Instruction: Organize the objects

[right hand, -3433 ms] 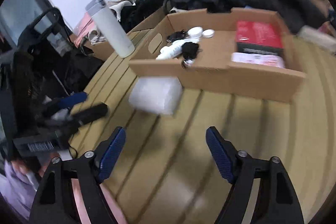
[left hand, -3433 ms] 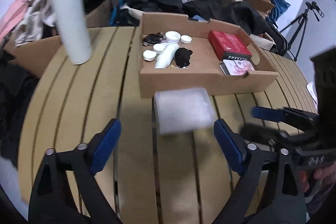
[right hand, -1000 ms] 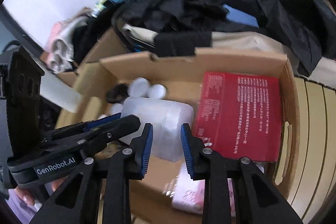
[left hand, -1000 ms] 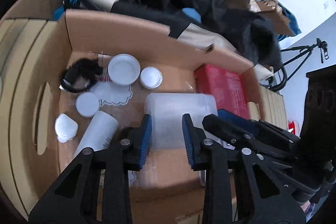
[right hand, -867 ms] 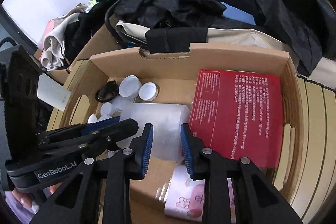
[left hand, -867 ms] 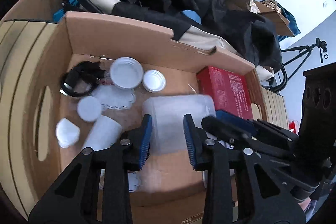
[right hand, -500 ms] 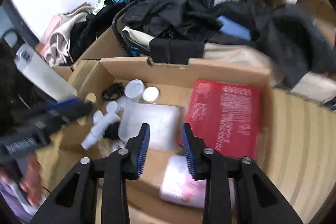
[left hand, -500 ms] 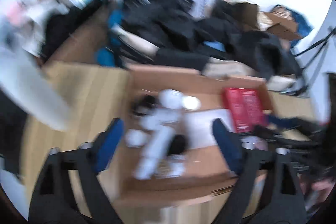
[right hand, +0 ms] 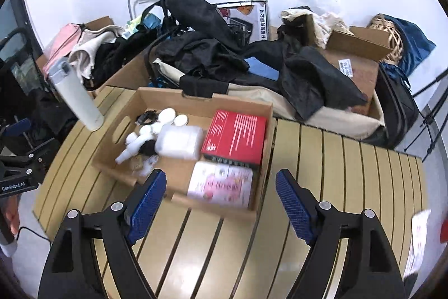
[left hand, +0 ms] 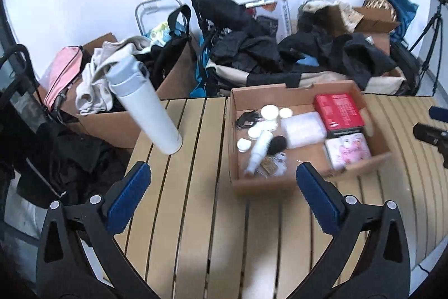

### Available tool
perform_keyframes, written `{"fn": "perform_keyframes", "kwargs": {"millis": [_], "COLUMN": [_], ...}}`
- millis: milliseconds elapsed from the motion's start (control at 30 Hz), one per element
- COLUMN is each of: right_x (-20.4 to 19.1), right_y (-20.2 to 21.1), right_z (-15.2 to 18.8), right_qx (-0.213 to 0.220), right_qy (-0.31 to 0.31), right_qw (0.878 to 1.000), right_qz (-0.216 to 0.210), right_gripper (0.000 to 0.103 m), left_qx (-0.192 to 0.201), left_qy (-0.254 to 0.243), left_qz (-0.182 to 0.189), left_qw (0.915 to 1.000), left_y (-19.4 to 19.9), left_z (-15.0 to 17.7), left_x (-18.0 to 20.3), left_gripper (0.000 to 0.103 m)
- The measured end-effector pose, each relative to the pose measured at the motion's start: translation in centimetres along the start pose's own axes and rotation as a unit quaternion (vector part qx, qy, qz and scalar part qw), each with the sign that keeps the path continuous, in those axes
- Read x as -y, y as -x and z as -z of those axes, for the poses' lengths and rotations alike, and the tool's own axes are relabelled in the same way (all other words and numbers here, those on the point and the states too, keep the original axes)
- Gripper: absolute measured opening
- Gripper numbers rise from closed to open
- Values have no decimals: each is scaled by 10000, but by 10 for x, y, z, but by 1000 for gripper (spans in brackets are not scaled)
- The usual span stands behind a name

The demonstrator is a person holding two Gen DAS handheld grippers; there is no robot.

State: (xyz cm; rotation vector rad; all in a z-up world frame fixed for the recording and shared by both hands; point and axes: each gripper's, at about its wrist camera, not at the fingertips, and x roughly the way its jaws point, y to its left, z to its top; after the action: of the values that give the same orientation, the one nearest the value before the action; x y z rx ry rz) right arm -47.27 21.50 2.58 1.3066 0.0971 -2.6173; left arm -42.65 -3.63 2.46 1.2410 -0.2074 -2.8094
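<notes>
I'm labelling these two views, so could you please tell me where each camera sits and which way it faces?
Left wrist: on the left gripper, above the table's near-left, facing the bottle and box; own open fingers show.
Right wrist: on the right gripper, nearer the box's right end; own open fingers show, left gripper at the left edge.
Shared: box, bottle, red box.

The bench is pale yellow-tan slats parted by dark lines. On it, the cardboard box is plain brown. Inside, a box is bright red with fine white print, a packet is pink and white, and a plastic container is milky translucent white. The flask is white with a grey-white cap. Both grippers' fingers carry blue ribbed pads on black frames.
</notes>
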Motion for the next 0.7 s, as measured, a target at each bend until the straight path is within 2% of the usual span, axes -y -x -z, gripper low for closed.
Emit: {"fn": "perform_keyframes", "kwargs": {"millis": [67, 167, 267, 333, 467, 567, 633, 700], "right_x": [-3, -7, -12, -16, -22, -30, -41, -52], "right_y": [21, 62, 97, 115, 143, 159, 165, 167], "right_z": [16, 55, 106, 140, 199, 238, 260, 274], "right_qx": [82, 334, 550, 609, 617, 626, 634, 643], "right_qy": [30, 34, 36, 90, -66, -224, -150, 26], "right_qw": [10000, 9994, 9979, 9978, 9976, 9967, 9961, 9964], "right_qz": [-25, -108, -341, -265, -323, -461, -600, -557], "right_gripper": [84, 84, 84, 84, 84, 84, 84, 84], "left_qx": [176, 454, 723, 797, 670, 554, 479, 542], "left_qy": [122, 278, 354, 380, 592, 750, 719, 538], "left_qz": [28, -158, 5, 25, 63, 360, 480, 414], "left_qw": [9998, 9985, 9968, 9961, 9960, 9950, 9951, 9962], "left_y": [28, 70, 113, 132, 167, 184, 190, 196], "left_z": [17, 56, 102, 126, 179, 219, 234, 242], "left_x": [-1, 1, 6, 11, 19, 27, 32, 40], "left_gripper": [103, 103, 103, 103, 103, 103, 103, 103]}}
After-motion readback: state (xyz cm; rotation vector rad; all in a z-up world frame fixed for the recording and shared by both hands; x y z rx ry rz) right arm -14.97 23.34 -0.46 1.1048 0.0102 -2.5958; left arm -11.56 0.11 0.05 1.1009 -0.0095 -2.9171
